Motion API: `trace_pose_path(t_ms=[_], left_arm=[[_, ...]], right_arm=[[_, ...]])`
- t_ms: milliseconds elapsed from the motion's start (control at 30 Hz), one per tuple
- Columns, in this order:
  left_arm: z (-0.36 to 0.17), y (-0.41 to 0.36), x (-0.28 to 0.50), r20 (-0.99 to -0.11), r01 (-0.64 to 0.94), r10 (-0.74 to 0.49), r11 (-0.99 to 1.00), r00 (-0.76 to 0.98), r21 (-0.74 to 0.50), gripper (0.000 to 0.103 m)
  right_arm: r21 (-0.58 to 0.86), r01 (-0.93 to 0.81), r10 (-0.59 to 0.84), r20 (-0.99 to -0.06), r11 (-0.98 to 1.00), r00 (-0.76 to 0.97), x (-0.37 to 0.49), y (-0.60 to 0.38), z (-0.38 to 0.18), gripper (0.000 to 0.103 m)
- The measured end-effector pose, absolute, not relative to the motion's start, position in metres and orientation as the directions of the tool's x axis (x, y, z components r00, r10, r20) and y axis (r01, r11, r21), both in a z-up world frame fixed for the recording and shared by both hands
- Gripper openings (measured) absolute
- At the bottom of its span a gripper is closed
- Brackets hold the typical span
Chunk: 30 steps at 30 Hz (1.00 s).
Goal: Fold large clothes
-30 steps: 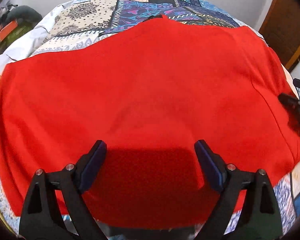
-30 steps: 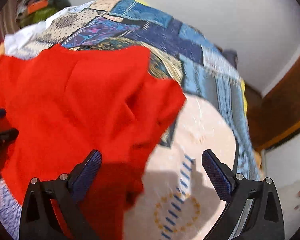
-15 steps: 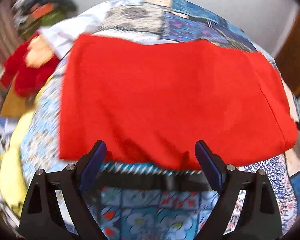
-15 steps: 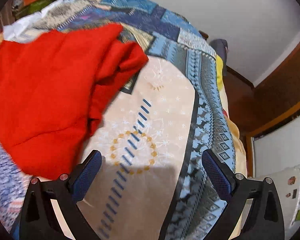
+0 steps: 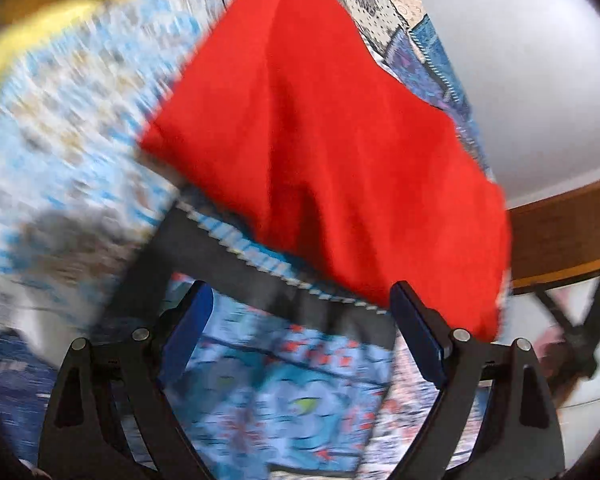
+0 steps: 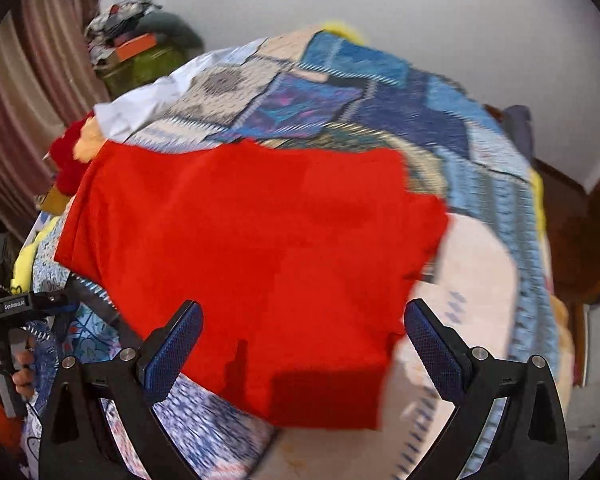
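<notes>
A large red garment (image 6: 252, 248) lies folded flat on the patchwork bedspread (image 6: 380, 96). In the left wrist view the red garment (image 5: 340, 152) sits ahead, tilted and blurred. My left gripper (image 5: 304, 336) is open and empty, over the bedspread short of the garment's near edge. My right gripper (image 6: 304, 344) is open and empty, just above the garment's near edge. The left gripper (image 6: 16, 308) also shows at the left edge of the right wrist view.
A pile of clothes and bags (image 6: 140, 48) sits at the far left by a curtain (image 6: 24, 92). Red and yellow items (image 6: 68, 148) lie at the bed's left side. A wooden door frame (image 5: 568, 236) stands to the right.
Both grippers have pulled back off the red garment, which now lies free on the bed. The left wrist view has swung and rolled; the right one has turned left to face the garment.
</notes>
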<state>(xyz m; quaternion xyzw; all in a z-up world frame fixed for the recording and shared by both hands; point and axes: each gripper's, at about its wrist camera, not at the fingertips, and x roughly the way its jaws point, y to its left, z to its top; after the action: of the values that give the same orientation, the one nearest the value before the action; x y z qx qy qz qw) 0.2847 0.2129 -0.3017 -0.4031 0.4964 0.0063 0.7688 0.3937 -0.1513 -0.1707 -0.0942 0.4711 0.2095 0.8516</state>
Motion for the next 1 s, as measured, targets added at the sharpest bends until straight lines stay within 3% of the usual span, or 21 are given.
trace_pose_path(t_ms=[167, 267, 667, 733, 867, 933, 1000], left_arm=[[-0.319, 0.219, 0.306, -0.754, -0.458, -0.396, 0.615, 0.524, -0.642, 0.089], [-0.326, 0.225, 0.316, -0.738, -0.476, -0.38, 0.582, 0.557, -0.659, 0.076], [-0.314, 0.206, 0.382, -0.783, -0.505, -0.202, 0.665, 0.588, -0.55, 0.075], [-0.31, 0.204, 0.396, -0.798, -0.508, -0.154, 0.697, 0.582, -0.505, 0.063], [-0.303, 0.205, 0.413, -0.819, -0.498, -0.061, 0.767, 0.57, -0.404, 0.049], [-0.298, 0.206, 0.42, -0.822, -0.48, -0.042, 0.794, 0.568, -0.372, 0.034], [-0.294, 0.206, 0.423, -0.823, -0.461, -0.022, 0.819, 0.568, -0.341, 0.028]], right_arm=[[0.021, -0.481, 0.241, -0.884, 0.877, 0.401, 0.408, -0.124, -0.208, 0.1], [0.009, -0.477, 0.203, -0.912, 0.879, 0.357, 0.418, -0.122, -0.232, 0.1], [0.01, -0.501, 0.223, -0.903, 0.866, 0.367, 0.417, -0.13, -0.242, 0.1], [0.008, -0.507, 0.225, -0.902, 0.862, 0.369, 0.418, -0.131, -0.243, 0.1], [-0.001, -0.514, 0.222, -0.901, 0.858, 0.373, 0.416, -0.13, -0.244, 0.101], [-0.003, -0.515, 0.22, -0.902, 0.857, 0.37, 0.417, -0.13, -0.244, 0.101], [-0.004, -0.513, 0.212, -0.908, 0.858, 0.361, 0.418, -0.128, -0.242, 0.1]])
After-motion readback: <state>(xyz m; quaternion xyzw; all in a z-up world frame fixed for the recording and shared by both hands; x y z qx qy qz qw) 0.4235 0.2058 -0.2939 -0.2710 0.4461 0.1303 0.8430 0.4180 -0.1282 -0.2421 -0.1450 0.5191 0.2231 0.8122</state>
